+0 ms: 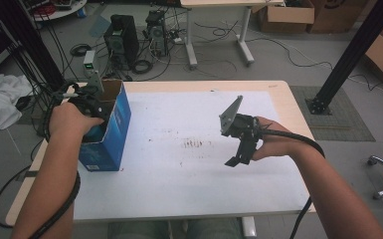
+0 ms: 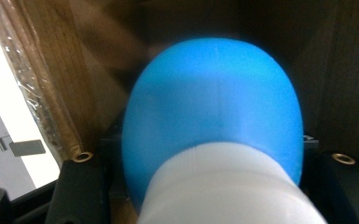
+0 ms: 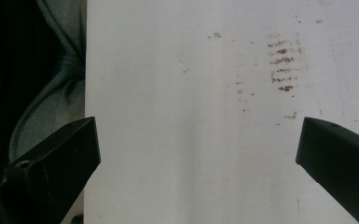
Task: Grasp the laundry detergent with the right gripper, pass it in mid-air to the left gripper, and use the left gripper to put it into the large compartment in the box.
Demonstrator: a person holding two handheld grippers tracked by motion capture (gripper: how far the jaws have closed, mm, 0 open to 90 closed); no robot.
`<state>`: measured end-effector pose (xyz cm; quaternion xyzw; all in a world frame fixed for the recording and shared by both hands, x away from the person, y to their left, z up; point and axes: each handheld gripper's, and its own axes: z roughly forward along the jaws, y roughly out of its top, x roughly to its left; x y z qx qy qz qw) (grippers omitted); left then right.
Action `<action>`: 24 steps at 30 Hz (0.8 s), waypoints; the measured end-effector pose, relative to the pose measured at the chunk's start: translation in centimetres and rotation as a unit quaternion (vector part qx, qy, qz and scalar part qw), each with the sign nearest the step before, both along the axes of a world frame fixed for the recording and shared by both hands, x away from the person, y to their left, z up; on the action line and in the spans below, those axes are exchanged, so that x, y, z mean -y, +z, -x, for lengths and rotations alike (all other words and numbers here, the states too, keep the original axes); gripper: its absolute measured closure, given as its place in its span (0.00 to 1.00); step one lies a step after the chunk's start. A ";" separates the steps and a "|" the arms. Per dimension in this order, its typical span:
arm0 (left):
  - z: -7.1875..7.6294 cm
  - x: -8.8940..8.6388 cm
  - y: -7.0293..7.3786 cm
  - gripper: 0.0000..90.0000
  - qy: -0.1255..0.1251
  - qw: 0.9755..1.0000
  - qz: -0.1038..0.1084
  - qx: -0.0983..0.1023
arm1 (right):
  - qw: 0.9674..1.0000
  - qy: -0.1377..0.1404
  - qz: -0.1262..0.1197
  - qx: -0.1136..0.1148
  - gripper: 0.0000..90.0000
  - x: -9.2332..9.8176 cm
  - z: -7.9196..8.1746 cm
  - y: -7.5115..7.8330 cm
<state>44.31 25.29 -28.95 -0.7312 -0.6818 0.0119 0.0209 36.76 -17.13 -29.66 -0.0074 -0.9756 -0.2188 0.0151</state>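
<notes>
The left gripper (image 1: pixel 90 107) reaches down into the blue box (image 1: pixel 110 133), its jaws closed on a blue and white object (image 2: pixel 214 126), likely placing or retrieving it. The right gripper (image 3: pixel 196 158) hangs wide and empty above the stained table (image 3: pixel 191 93); presumably waiting.

High view overlooking table (image 1: pixel 189 189), left view inside box (image 1: pixel 110 124), right view facing tabletop

A blue cardboard box (image 1: pixel 110 133) with a plain brown inside stands on a white table sheet (image 1: pixel 189 179) edged by pale wood. Inside the box, a bright blue rounded object (image 2: pixel 214 107) with a white base (image 2: pixel 228 186). Rows of brown smudges (image 3: pixel 283 65) mark the sheet right of the box. Both grippers, left (image 1: pixel 87 102) and right (image 1: pixel 241 144), are black.
</notes>
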 end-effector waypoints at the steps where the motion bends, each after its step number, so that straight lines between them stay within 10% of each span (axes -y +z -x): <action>1: 0.0 0.0 0.1 0.42 0.000 1.000 0.001 -0.003 | 1.000 0.000 -0.001 0.000 0.00 0.1 0.0 0.0; 24: 0.0 0.5 2.6 0.32 -0.009 1.000 -0.017 0.014 | 1.000 0.004 -0.005 0.004 0.00 0.0 -0.1 0.0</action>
